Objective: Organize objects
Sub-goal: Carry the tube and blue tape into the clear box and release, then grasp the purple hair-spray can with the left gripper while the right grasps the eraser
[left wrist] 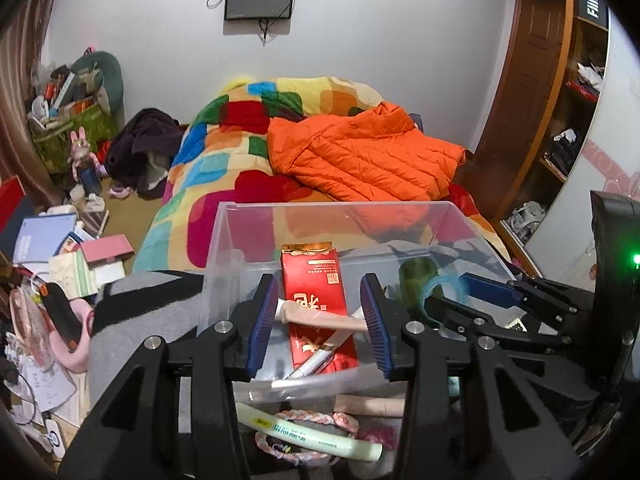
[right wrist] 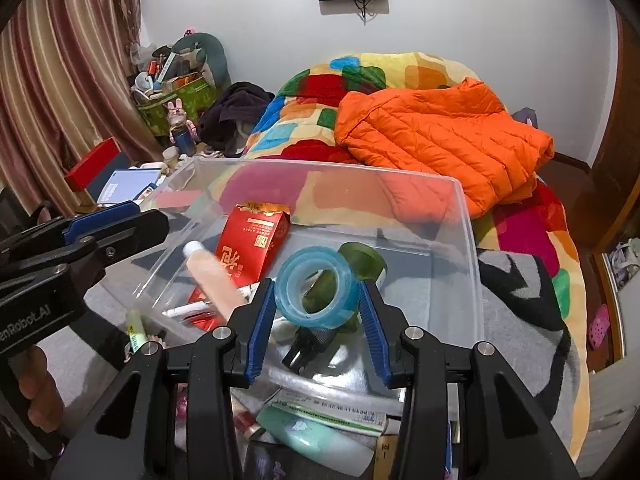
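Right gripper jaws clamp the tape roll over the bin, ready to drop it in. Left gripper jaws open, empty, hovering clear above the red box.

Left wrist: looks forward-down, close over near rim of clear plastic storage bin; other gripper enters at 3 o'clock. Right wrist: same heading, close over bin, offset right; other gripper at 9 o'clock. Shared: bin, red paper carton, orange quilted jacket at 12 o'clock.
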A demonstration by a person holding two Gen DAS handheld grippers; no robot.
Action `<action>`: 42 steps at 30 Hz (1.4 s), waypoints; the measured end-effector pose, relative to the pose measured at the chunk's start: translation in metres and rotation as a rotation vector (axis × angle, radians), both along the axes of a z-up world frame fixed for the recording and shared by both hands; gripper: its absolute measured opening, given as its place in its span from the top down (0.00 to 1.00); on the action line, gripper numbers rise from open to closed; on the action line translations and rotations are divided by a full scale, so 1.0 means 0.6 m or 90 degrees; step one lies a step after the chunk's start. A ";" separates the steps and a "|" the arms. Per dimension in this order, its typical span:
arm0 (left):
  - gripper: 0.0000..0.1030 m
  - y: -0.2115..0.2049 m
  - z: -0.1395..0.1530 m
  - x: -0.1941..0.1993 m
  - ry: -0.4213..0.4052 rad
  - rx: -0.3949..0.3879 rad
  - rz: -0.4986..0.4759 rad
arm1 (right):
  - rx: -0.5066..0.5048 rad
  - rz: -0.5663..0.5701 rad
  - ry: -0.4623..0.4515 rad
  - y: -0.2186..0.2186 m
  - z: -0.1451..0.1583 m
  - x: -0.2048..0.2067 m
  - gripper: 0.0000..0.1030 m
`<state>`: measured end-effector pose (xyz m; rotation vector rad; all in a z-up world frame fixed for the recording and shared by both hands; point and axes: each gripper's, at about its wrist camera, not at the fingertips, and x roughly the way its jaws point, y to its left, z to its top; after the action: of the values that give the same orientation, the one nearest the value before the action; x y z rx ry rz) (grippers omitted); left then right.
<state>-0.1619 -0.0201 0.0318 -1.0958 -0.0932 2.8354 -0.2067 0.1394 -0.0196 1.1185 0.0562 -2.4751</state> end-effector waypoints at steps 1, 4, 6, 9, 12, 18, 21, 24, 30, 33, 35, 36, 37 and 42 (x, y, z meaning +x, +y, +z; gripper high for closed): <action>0.51 0.000 0.004 0.007 0.006 -0.004 0.001 | -0.003 0.002 0.001 0.002 0.003 0.004 0.60; 0.36 -0.002 0.015 0.029 0.027 -0.003 0.007 | -0.001 0.003 0.018 0.012 0.016 0.022 0.56; 0.29 -0.006 0.022 0.046 0.037 -0.009 0.015 | 0.005 0.000 0.038 0.018 0.027 0.037 0.53; 0.11 -0.014 0.027 0.066 0.046 -0.014 0.034 | -0.007 0.003 0.052 0.033 0.042 0.060 0.49; 0.07 -0.021 0.020 0.085 0.039 -0.011 0.044 | -0.018 0.005 0.058 0.047 0.048 0.080 0.44; 0.07 -0.020 -0.026 0.110 -0.022 -0.011 0.040 | 0.004 0.016 0.064 0.060 0.034 0.126 0.43; 0.07 -0.006 -0.050 0.118 -0.043 -0.012 0.030 | 0.035 0.000 0.067 0.071 0.015 0.144 0.43; 0.07 0.015 -0.065 0.127 -0.058 -0.004 0.014 | 0.058 -0.011 0.057 0.088 -0.005 0.155 0.43; 0.07 0.066 -0.074 0.144 -0.042 -0.016 -0.007 | 0.063 -0.040 0.008 0.128 -0.043 0.142 0.43; 0.16 0.094 -0.074 0.147 -0.037 -0.021 -0.029 | 0.046 -0.044 -0.015 0.139 -0.055 0.130 0.43; 0.23 0.112 -0.076 0.145 -0.049 -0.015 -0.052 | 0.033 -0.039 -0.016 0.141 -0.058 0.127 0.45; 0.25 0.121 -0.078 0.142 -0.056 -0.009 -0.065 | 0.033 -0.037 -0.014 0.139 -0.058 0.127 0.45; 0.25 0.128 -0.080 0.141 -0.060 -0.006 -0.071 | 0.035 -0.034 -0.011 0.136 -0.059 0.126 0.48; 0.29 0.161 -0.092 0.135 -0.082 0.005 -0.100 | 0.062 0.001 -0.006 0.110 -0.066 0.123 0.54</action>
<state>-0.0811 0.0762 -0.0233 -1.2264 -0.0271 2.6230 -0.1328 0.2054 -0.0590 1.1694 0.1771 -2.4899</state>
